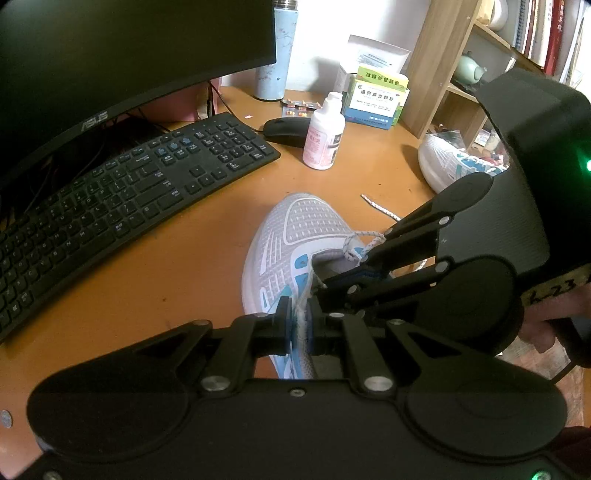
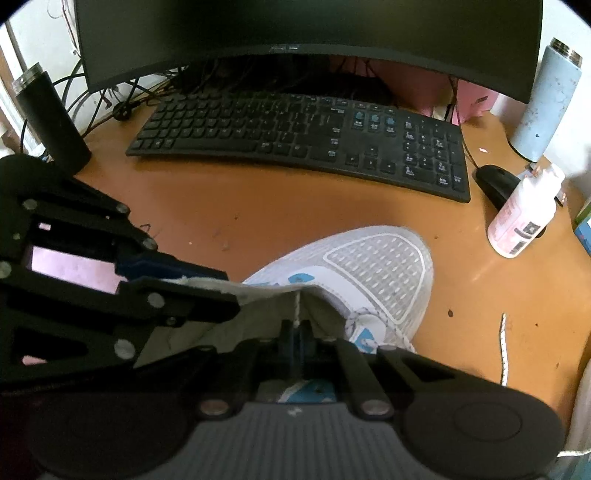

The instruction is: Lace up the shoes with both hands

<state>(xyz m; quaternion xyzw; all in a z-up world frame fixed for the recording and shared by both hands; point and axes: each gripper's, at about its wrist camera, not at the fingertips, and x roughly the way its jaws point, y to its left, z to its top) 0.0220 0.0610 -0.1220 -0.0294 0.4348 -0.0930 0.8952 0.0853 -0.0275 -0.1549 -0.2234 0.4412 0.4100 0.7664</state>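
Observation:
A white and grey mesh shoe [image 1: 295,229] with blue marks lies on the orange desk, toe pointing away. My left gripper [image 1: 299,326] is shut on the raised eyelet edge of its upper; in the right wrist view the left gripper [image 2: 221,291] comes in from the left and pulls that flap up. My right gripper [image 2: 295,338] is shut on the thin white speckled lace [image 2: 296,308], which runs taut up to the flap's edge. In the left wrist view the right gripper [image 1: 325,288] reaches in from the right over the shoe's opening. A loose stretch of the lace [image 2: 503,347] trails on the desk to the right.
A black keyboard [image 2: 303,136] and monitor [image 2: 295,29] stand behind the shoe. To the right are a mouse [image 1: 284,129], a white bottle [image 1: 325,136], medicine boxes [image 1: 376,99], a second shoe [image 1: 443,162] and a wooden shelf [image 1: 439,62]. A black flask [image 2: 48,114] stands at the left, a blue flask [image 2: 546,99] at the right.

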